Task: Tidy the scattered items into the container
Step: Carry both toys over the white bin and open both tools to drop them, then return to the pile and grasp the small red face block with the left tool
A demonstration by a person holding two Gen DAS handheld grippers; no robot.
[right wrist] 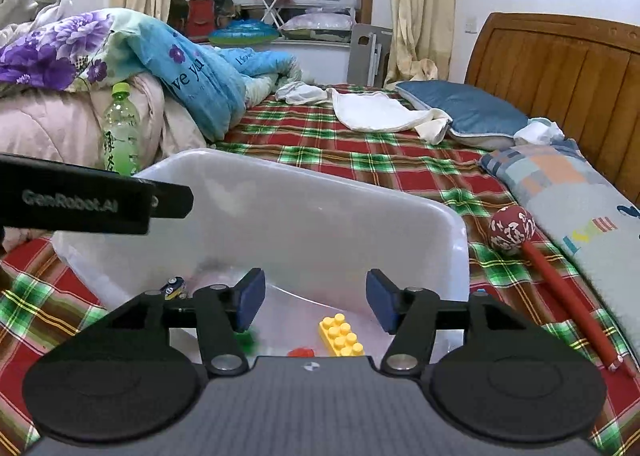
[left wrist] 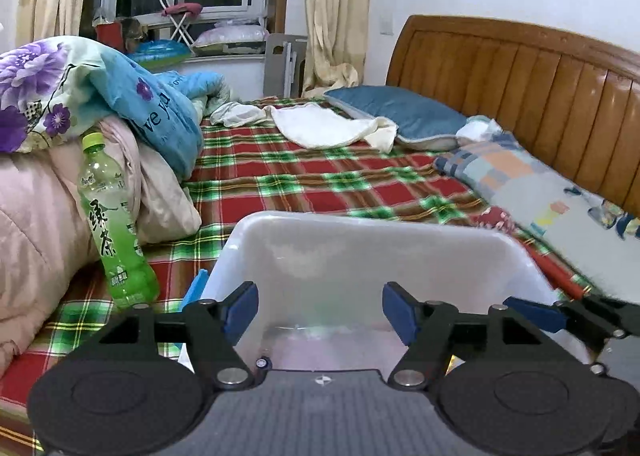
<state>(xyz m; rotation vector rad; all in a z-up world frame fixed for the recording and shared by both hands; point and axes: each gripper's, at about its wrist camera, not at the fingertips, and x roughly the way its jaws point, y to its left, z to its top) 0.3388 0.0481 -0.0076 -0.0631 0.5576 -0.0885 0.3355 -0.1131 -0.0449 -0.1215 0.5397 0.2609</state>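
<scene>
We find both grippers poised over the translucent white plastic tub (right wrist: 280, 207), which sits on the red-and-green plaid bedspread (left wrist: 304, 175). The left gripper (left wrist: 320, 312) has its blue-padded jaws spread wide with nothing between them; the right gripper (right wrist: 316, 304) stands moderately open and likewise empty. Already lying in the tub are a yellow studded building brick (right wrist: 341, 336), a small red piece (right wrist: 301, 352), a green item (right wrist: 247, 339) half hidden behind a finger, and a small toy car (right wrist: 174, 287). Still outside it are a red-handled massage hammer with a patterned round head (right wrist: 512, 230), lying just beside the tub's right wall, a green tea bottle with a lime cap (left wrist: 116, 223), leaning against the pink quilt (left wrist: 36, 215) to the left, and a blue flat object (left wrist: 196, 288) wedged against the tub's left edge, its identity unclear. In our judgement, the risks are these: the bottle is propped, not standing firm, so a glancing approach could topple it into the bedding; the hammer is long and head-heavy, so a grip far from its balance point could let it swing or catch the tub rim; and the two grippers work close together, inviting collision. The soft mattress may also let the tub tilt if its rim is pressed. Pillows (left wrist: 400, 115), white cloths (left wrist: 320, 123) and heaped floral bedding (left wrist: 60, 87) lie well apart from the work.
</scene>
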